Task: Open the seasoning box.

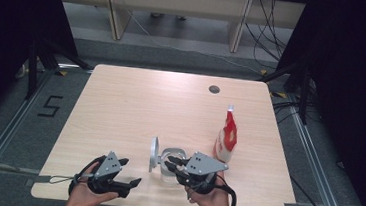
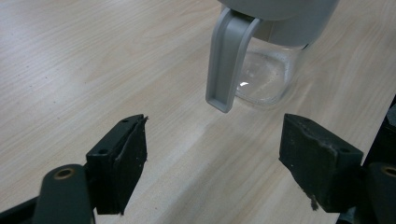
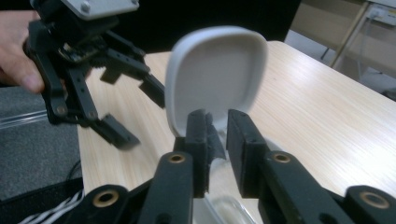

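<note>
A clear glass jar with a grey hinged lid (image 1: pixel 168 163) is sat near the front edge of the pale wooden worktop (image 1: pixel 120 107), lid flipped up. The right tongs (image 1: pixel 170 161) are seen at the jar's rim, only a narrow gap between the jaws; whether anything's actually pinched can't be told. The left tongs (image 1: pixel 129 172) are held wide apart just beside it, nothing gripped. A red-and-white pouch (image 1: pixel 227 135) is stood nearby.
</note>
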`<state>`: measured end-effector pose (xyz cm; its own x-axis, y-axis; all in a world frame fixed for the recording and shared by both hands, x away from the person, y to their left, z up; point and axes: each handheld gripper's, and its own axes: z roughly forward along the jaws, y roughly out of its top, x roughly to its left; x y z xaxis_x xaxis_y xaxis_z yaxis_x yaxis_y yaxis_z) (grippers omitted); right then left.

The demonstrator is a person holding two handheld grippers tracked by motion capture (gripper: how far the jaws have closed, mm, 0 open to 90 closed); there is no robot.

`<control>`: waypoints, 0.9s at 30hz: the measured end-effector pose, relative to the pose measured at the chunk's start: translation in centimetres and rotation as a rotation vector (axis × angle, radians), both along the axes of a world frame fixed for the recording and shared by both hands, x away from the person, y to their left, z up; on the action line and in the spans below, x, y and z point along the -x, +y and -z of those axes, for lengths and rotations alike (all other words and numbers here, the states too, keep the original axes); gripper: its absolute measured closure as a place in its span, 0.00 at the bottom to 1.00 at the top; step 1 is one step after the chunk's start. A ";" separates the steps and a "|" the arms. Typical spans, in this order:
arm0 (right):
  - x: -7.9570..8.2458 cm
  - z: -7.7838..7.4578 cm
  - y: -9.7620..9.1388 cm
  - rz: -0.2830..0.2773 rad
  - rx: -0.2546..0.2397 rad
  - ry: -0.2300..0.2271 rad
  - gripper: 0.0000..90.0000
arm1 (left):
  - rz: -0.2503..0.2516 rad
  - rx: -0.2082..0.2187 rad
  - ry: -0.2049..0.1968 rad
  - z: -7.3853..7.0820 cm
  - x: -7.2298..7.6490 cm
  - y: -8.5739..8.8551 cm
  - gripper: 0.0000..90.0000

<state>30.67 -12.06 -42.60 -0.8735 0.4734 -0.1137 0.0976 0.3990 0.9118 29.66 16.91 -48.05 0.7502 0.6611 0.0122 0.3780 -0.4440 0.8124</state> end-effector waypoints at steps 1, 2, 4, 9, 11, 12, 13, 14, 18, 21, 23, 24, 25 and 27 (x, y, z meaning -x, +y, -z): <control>0.2 0.1 -0.7 0.014 0.002 0.005 0.84 | 0.006 0.001 0.002 0.0 0.0 0.0 0.25; 0.2 0.2 -1.2 0.016 0.002 0.009 0.83 | 0.001 0.003 0.003 0.0 0.0 0.0 0.25; 0.6 0.4 -2.4 0.038 0.008 0.016 0.79 | -0.018 0.012 0.018 0.1 0.2 -0.1 0.25; 1.0 0.8 -3.9 0.067 0.009 0.027 0.74 | -0.018 0.009 0.016 0.1 0.1 -0.1 0.25; 1.2 1.1 -4.7 0.087 0.016 0.039 0.71 | -0.013 0.013 0.017 0.1 0.1 -0.1 0.25; 1.4 1.2 -5.0 0.095 0.019 0.054 0.70 | -0.020 0.024 0.014 0.1 0.0 -0.2 0.25; 1.6 1.5 -5.5 0.090 0.032 0.050 0.68 | -0.008 0.016 0.007 0.1 -0.1 -0.1 0.25; 1.7 1.6 -5.7 0.090 0.039 0.050 0.67 | -0.012 0.013 0.009 0.1 -0.1 -0.1 0.25; 2.2 2.2 -7.0 0.113 0.046 0.071 0.64 | -0.010 -0.012 0.014 0.1 -0.2 0.0 0.25; 2.7 2.5 -7.9 0.135 0.042 0.081 0.63 | -0.016 0.032 0.023 0.3 -0.1 -0.3 0.25; 3.0 2.6 -8.6 0.141 0.052 0.078 0.62 | -0.018 0.034 0.022 0.3 -0.1 -0.3 0.25; 3.2 2.7 -9.0 0.153 0.056 0.084 0.62 | -0.018 0.035 0.022 0.3 -0.1 -0.3 0.25; 3.3 2.8 -9.3 0.163 0.052 0.093 0.61 | -0.017 0.026 0.027 0.2 -0.1 -0.3 0.25; 3.6 2.9 -10.0 0.181 0.053 0.097 0.60 | -0.026 0.043 0.027 0.3 0.0 -0.4 0.25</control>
<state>27.07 -22.03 -45.50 -0.7825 0.6195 -0.0619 0.2586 0.4139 0.8728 29.65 16.54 -48.35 0.7324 0.6799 -0.0365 0.4111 -0.3988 0.8198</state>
